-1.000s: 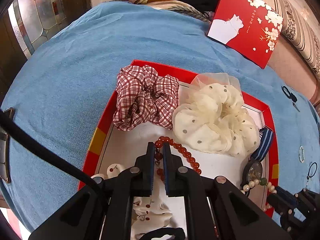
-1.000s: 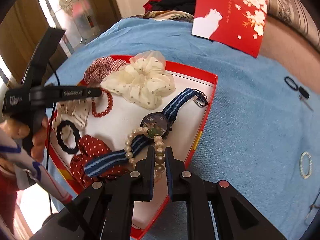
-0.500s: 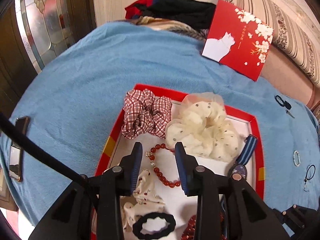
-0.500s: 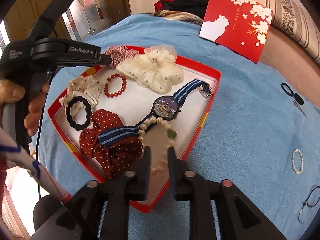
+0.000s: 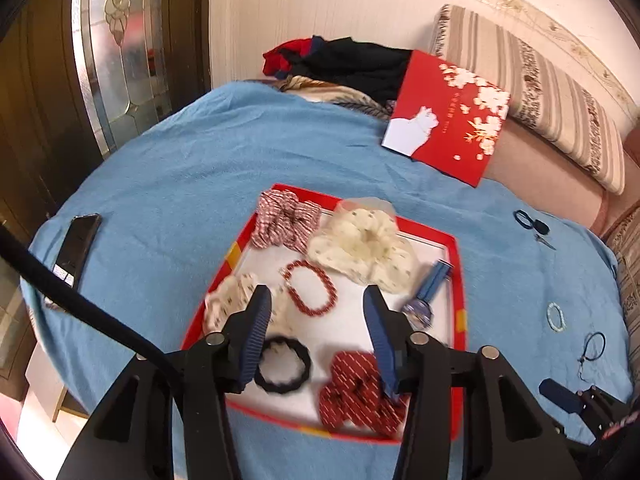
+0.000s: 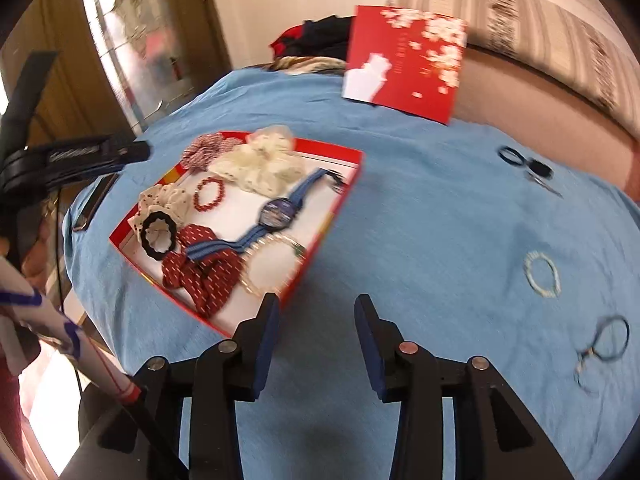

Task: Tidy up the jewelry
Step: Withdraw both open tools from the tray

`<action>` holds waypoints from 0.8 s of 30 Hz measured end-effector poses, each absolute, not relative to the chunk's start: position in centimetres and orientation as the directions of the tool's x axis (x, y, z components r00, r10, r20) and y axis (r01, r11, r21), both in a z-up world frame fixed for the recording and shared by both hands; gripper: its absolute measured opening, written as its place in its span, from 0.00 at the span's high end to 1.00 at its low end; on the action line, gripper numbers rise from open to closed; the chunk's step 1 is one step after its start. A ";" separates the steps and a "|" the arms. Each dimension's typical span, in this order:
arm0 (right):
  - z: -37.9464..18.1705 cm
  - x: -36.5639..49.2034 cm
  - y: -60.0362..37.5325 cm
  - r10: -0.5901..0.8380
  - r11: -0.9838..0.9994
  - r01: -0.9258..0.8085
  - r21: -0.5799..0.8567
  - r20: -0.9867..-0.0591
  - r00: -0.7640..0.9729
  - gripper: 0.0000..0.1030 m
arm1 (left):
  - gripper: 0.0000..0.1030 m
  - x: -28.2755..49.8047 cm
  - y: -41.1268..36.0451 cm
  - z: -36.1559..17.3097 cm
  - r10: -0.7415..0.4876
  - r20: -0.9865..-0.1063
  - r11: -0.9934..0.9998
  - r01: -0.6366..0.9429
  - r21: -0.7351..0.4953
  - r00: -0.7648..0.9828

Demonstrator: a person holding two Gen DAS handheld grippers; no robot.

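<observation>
With both my left claw (image 5: 316, 328) and right claw (image 6: 316, 334) just opened and empty, the red bead bracelet (image 5: 310, 288) and pearl bracelet (image 6: 272, 264) lie in the shallow red cardboard tray (image 5: 460, 280), so next I'd fetch the pale bead bracelet (image 6: 542, 274) off the blue blanket (image 6: 420, 220).

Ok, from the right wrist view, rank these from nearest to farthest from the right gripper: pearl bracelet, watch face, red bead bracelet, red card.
1. Pearl bracelet, near corner of the red tray, just ahead-left of the right gripper.
2. Watch face, tray middle.
3. Red bead bracelet, farther left.
4. Red card, standing beyond the blanket.
</observation>
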State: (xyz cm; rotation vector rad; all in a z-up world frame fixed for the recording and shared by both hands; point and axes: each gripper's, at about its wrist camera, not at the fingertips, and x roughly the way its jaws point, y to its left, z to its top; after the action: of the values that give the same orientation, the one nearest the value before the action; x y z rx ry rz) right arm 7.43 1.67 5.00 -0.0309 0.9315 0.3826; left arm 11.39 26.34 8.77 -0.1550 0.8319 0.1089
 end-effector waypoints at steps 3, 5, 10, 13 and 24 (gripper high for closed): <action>4.8 6.1 -0.9 0.288 0.946 -0.289 0.146 -0.787 0.546 0.55 | 0.52 9.7 24.0 9.3 0.021 -0.732 0.986 -0.134 -0.097 0.681; 4.5 5.1 -2.7 0.267 0.955 -0.258 0.143 -0.790 0.552 0.55 | 0.50 8.4 21.8 9.6 0.000 -0.729 0.988 -0.111 -0.104 0.685; 4.3 3.1 -6.6 0.215 0.974 -0.189 0.128 -0.792 0.572 0.53 | 0.50 5.3 16.4 10.5 -0.038 -0.724 0.994 -0.049 -0.099 0.689; 4.3 2.1 -9.2 0.182 0.982 -0.144 0.119 -0.790 0.586 0.51 | 0.46 3.7 13.7 10.8 -0.044 -0.717 0.996 -0.027 -0.087 0.696; 4.2 -0.4 -15.9 0.122 0.990 -0.017 0.141 -0.782 0.611 0.50 | 0.45 0.2 7.3 11.0 -0.017 -0.712 0.998 0.056 0.032 0.702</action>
State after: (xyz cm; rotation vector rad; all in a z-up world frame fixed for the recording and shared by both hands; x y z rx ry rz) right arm -0.38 -15.86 4.17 0.1233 0.9109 0.0807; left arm 0.22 7.35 11.00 0.0521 0.7914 -0.0402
